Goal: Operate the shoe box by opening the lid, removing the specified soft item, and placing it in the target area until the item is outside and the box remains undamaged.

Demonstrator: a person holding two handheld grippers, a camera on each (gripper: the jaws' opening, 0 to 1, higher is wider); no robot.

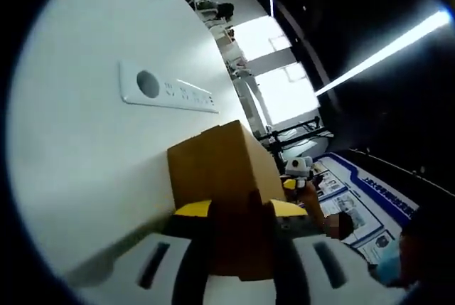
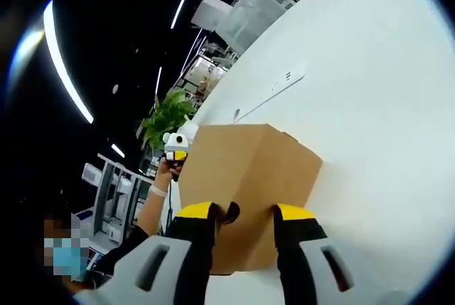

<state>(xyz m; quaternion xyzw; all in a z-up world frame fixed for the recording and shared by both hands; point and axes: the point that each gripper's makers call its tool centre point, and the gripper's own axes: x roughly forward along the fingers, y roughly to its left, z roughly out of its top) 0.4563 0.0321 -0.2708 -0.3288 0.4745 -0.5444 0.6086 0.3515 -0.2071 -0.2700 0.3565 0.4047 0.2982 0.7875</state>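
We count one shoe box (image 1: 222, 170), plain brown cardboard, squared edges, lid shut, on smooth white table (image 1: 78, 163). Two grippers: left gripper (image 1: 240, 209) clamped on box edge; right gripper (image 2: 244, 212) clamped on box (image 2: 245, 170). One white socket strip (image 1: 167, 90).

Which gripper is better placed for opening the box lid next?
Probably right: the right gripper straddles the box at a dark notch, possibly a finger hole. The left gripper straddles a plain end.
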